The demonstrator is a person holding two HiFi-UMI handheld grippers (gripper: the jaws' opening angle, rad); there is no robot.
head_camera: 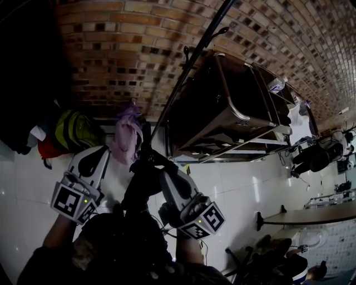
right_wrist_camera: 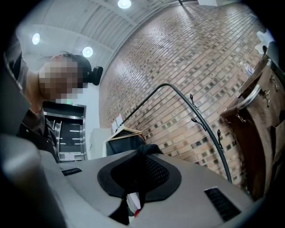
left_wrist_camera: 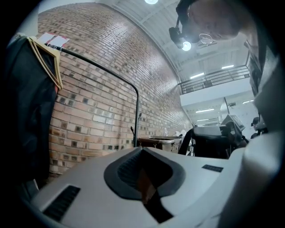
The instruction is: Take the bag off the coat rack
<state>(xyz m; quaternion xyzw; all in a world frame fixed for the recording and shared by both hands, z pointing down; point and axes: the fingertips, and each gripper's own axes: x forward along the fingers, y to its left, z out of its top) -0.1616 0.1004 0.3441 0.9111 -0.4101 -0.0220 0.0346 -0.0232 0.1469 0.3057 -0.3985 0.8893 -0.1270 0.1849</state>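
Loft-style industrial hall, brick wall (head_camera: 139, 33), white tiled floor (head_camera: 233, 183), mezzanine railing (left_wrist_camera: 213, 76), high ceiling lights (right_wrist_camera: 124, 4)

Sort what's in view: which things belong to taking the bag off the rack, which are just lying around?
In the job: coat rack, black bag, right gripper shut on its strap.
Just around: pink bag, green backpack, brown table, hangers.

A white tiled floor (head_camera: 239, 186) meets a brick wall (head_camera: 111, 44). On it, against the wall, lie a green backpack (head_camera: 78, 131) and a red bag (head_camera: 49, 149). A black coat rack (head_camera: 192, 65) stands beside a dark brown cabinet (head_camera: 214, 114), with a pink bag (head_camera: 128, 136) by its pole.
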